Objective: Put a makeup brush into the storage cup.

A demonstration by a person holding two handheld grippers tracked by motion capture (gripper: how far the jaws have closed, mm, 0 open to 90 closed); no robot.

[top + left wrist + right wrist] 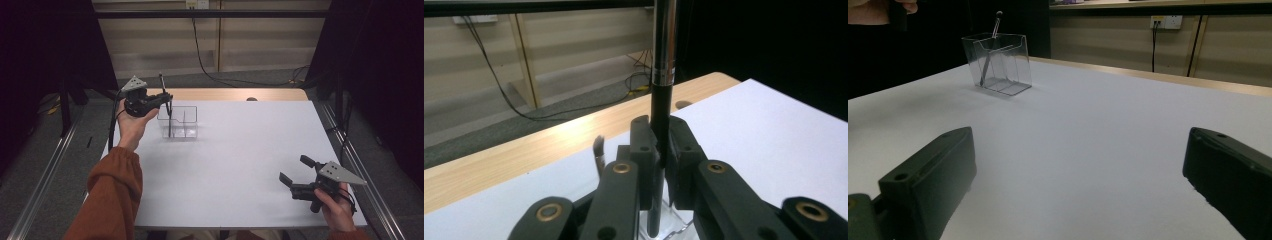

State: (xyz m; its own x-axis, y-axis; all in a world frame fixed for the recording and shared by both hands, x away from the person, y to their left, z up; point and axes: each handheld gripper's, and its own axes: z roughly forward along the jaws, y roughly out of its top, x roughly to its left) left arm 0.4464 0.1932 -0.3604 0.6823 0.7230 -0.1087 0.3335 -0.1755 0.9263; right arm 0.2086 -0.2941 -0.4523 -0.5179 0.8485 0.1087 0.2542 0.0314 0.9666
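pen (166,107) is standing upright in the left gripper (162,98), its lower end down inside the clear organiser (187,122) at the far left of the desk (240,150). high view: left hand (132,122) is holding that gripper level over the organiser's left edge, fingers pinching the pen partway up its shaft. organiser is sitting on the white sheet covering the desk, a divider showing inside it. right gripper (295,176) is sitting low at the near right corner of the desk, well apart from the organiser, fingers spread with nothing between them; right hand (335,205) is wrapping its handle.

left gripper view: fingers (644,145) are pressing on the pen (660,125) from both sides. black shaft is running up through them to a chrome band and a silvery upper section going out the top of frame. clear plastic is showing just under the fingers. a second, small brush-like item (599,152) is poking up just left of them, blurred, can't tell more.

right gripper view: fingers (933,175) are standing wide apart over bare white desk (1088,130). organiser (998,62) is far off at upper left, a thin rod with a dark tip leaning inside it.
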